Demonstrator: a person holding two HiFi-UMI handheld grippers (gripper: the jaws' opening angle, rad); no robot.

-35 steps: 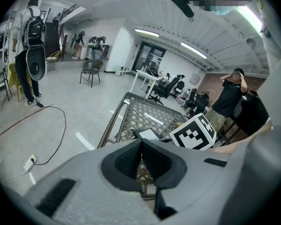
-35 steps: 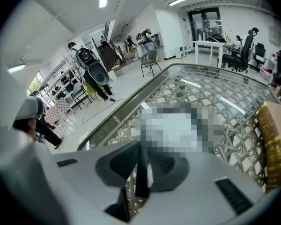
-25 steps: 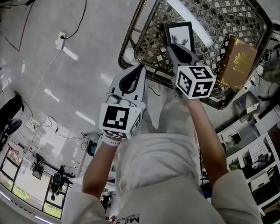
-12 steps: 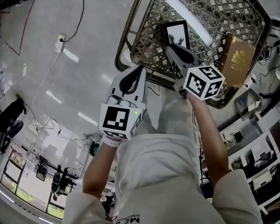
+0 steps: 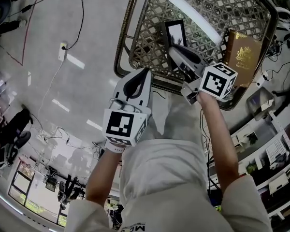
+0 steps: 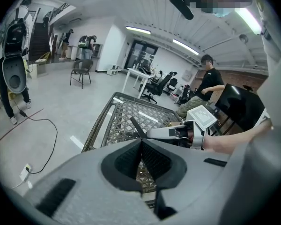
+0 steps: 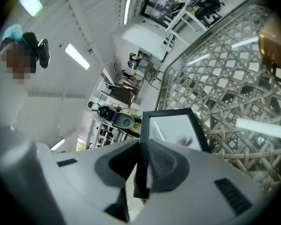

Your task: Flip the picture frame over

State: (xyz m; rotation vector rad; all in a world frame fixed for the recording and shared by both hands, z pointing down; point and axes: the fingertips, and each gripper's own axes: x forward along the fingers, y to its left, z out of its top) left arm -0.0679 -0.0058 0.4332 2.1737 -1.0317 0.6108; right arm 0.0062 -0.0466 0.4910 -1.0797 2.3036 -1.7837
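Woven cane lattice makes up the top of the table (image 5: 150,33), ringed by a dark metal rim, and the picture frame (image 5: 175,33) is over its near middle part. The right gripper (image 5: 173,50) has its jaws clamped on the frame's near edge; in the right gripper view the thin black moulding runs between the two pads, and the glass front with its pale picture stands tilted, facing right. Whether the frame's far edge touches the lattice cannot be told. The left gripper (image 5: 144,74) hangs to the left of the right one, at the table's near rim and apart from the frame, with its jaws pressed together and nothing between them. A brown book (image 5: 242,57) with a gold crest lies on the right side of the table, well apart from the frame. On the pale floor to the left a black cable (image 5: 82,13) runs in a loop.
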